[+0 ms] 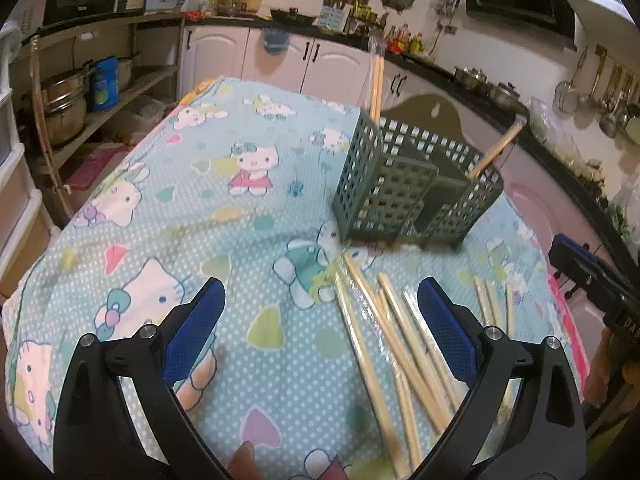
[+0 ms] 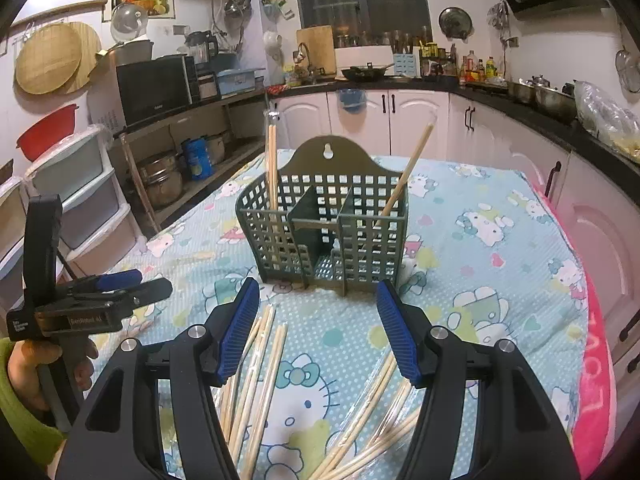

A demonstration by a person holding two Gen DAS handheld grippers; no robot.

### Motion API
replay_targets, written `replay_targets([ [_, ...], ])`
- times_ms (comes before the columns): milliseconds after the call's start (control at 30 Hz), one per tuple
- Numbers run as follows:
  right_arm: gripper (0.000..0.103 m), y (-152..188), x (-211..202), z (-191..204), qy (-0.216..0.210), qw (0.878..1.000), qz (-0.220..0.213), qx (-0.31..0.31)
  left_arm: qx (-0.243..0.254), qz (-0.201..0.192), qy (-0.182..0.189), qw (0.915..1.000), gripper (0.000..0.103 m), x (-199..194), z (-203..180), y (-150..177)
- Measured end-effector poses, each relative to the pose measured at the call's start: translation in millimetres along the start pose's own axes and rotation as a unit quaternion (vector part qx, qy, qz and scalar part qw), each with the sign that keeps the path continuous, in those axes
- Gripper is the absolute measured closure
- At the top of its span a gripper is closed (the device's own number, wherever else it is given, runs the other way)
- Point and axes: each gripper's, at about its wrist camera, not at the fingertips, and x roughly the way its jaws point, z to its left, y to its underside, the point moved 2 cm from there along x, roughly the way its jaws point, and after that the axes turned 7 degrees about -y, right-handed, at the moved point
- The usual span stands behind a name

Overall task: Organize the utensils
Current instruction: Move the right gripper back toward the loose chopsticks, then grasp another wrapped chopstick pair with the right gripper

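Overhead, kitchen cabinets [image 2: 416,116] around a cartoon-cat tablecloth [image 2: 480,248] under loose chopsticks [image 2: 260,360].

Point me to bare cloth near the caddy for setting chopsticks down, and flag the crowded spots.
Free: the wide cloth stretch left of the green caddy, out to the table's left edge, and the strip right of it toward the pink edge. Crowded: the near side in front of the caddy, where loose chopsticks fan out under both open grippers.

Hello Kitty tablecloth [image 2: 480,248], black microwave [image 2: 154,86], steel pots [image 1: 66,102], red basin [image 2: 46,130], white cabinets [image 2: 416,118].
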Motion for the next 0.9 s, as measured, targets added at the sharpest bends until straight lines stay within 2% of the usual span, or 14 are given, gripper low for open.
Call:
replay_targets([
  [167,0.044,6,9,2,-0.007,1.0,0.017,-0.003,0.016,0.025,-0.008,0.9995,0.015,10,-4,11],
  [333,0.044,15,24,2,-0.017,0.999,0.042,-0.005,0.032,0.06,0.0,0.9977,0.017,23,-9,22],
  [467,0.045,22,37,2,-0.023,0.998,0.065,-0.008,0.053,0.093,0.005,0.9942,0.027,38,-16,29],
  [533,0.048,25,44,2,-0.027,0.997,0.075,-0.007,0.06,0.109,0.005,0.9923,0.035,46,-19,32],
  [667,0.049,29,57,2,-0.028,0.995,0.093,-0.01,0.078,0.122,-0.006,0.9895,0.047,59,-24,32],
  [833,0.05,32,75,5,-0.031,0.992,0.118,-0.024,0.095,0.126,-0.021,0.9872,0.056,77,-30,23],
  [900,0.05,34,82,7,-0.032,0.991,0.127,-0.029,0.097,0.128,-0.025,0.9867,0.063,82,-29,17],
])
